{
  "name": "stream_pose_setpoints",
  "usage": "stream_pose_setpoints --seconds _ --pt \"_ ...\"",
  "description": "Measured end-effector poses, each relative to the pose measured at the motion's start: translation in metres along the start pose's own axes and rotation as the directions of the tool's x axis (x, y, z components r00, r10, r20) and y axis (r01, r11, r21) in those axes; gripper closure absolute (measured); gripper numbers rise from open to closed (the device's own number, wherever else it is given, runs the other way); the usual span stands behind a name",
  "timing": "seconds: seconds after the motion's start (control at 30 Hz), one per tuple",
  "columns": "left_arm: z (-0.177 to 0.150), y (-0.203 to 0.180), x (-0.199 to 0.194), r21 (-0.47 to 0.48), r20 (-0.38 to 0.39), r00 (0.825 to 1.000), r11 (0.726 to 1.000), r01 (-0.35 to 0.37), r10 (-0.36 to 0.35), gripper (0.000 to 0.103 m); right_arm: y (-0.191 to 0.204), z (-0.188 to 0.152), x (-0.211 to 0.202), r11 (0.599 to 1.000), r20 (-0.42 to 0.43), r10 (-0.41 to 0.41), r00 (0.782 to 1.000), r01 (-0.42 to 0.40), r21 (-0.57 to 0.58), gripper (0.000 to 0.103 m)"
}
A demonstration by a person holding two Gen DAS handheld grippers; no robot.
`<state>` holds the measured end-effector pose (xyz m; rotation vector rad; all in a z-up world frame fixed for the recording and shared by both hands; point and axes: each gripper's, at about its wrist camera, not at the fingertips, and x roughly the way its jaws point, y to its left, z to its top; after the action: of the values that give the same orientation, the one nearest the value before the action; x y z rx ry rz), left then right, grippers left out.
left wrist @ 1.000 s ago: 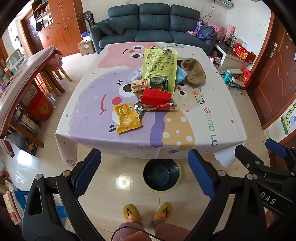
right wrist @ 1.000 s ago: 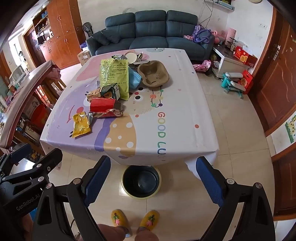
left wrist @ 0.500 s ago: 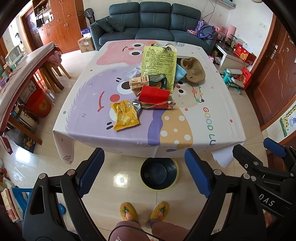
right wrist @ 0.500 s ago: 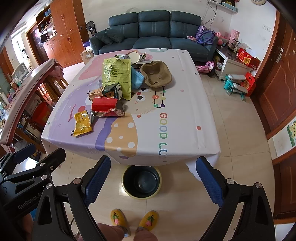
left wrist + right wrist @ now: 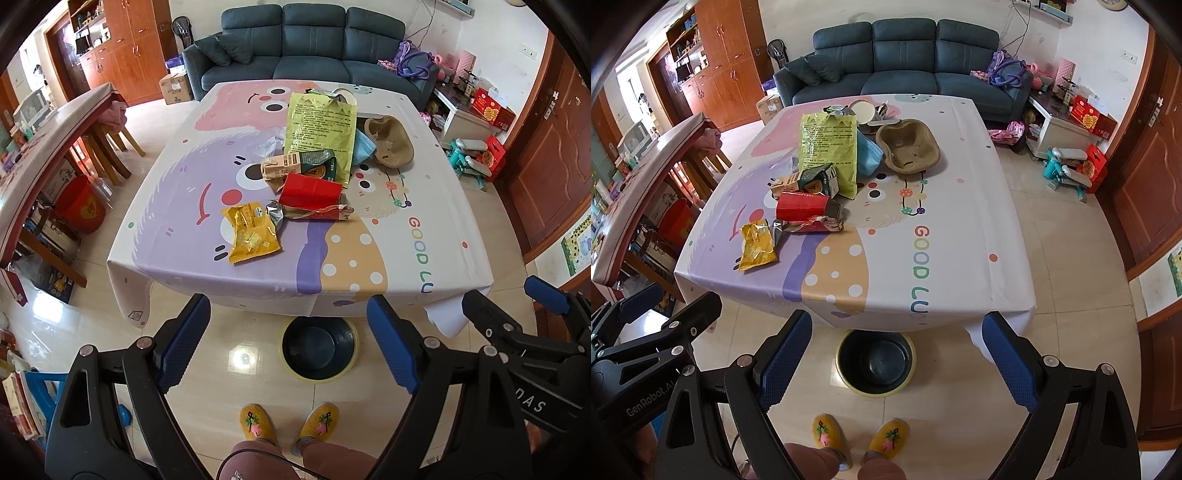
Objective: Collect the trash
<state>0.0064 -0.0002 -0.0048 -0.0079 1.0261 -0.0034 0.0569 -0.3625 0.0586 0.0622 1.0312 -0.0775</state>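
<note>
Trash lies in a heap on the cartoon tablecloth [image 5: 388, 243] [image 5: 942, 258]: a yellow snack bag [image 5: 251, 230] [image 5: 756, 246] nearest me, a red box [image 5: 309, 192] [image 5: 801, 206] on a torn foil wrapper [image 5: 314, 213], a brown and green carton [image 5: 299, 166] [image 5: 805, 181], a tall yellow-green bag [image 5: 321, 129] [image 5: 829, 144], a blue mask [image 5: 868, 153] and a brown pulp tray [image 5: 388, 142] [image 5: 909, 146]. A dark bin [image 5: 319, 347] [image 5: 875, 360] stands on the floor under the table's near edge. My left gripper [image 5: 290, 343] and right gripper [image 5: 897, 360] hang open above the floor, short of the table, holding nothing.
A person's yellow slippers [image 5: 288, 421] stand just behind the bin. A blue sofa [image 5: 310, 40] is beyond the table. A long wooden table [image 5: 40, 147] with stools runs along the left. Toys and boxes [image 5: 476, 155] clutter the floor at right by a wooden door.
Both grippers have drifted slightly forward and upward toward the table, so the trash sits a little lower and nearer in view. Both stay open.
</note>
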Motion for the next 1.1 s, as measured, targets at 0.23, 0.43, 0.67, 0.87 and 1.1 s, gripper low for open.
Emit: stream_pose_setpoints --seconds 0.23,0.43,0.67,0.87,1.1 --pt "0.001 0.001 0.002 -0.004 -0.005 1.000 1.000 -0.004 0.004 0.018 0.004 0.000 0.002 1.000 0.005 -0.005 1.000 0.005 -0.007 0.008" --pt "0.001 0.001 0.002 -0.004 -0.005 1.000 1.000 -0.004 0.004 0.018 0.001 0.001 0.001 1.000 0.003 -0.002 1.000 0.002 -0.005 0.009" --pt "0.001 0.001 0.002 -0.004 -0.003 1.000 1.000 -0.004 0.004 0.018 0.003 0.001 -0.001 1.000 0.004 -0.001 1.000 0.001 -0.004 0.010" --pt "0.001 0.001 0.001 -0.007 0.004 1.000 1.000 -0.007 0.007 0.018 0.002 0.001 -0.002 1.000 0.004 0.000 1.000 0.000 -0.006 0.010" --pt "0.006 -0.002 -0.008 -0.001 0.038 0.999 1.000 -0.017 0.017 0.018 0.004 0.009 -0.005 1.000 0.011 0.006 1.000 -0.006 0.001 0.011"
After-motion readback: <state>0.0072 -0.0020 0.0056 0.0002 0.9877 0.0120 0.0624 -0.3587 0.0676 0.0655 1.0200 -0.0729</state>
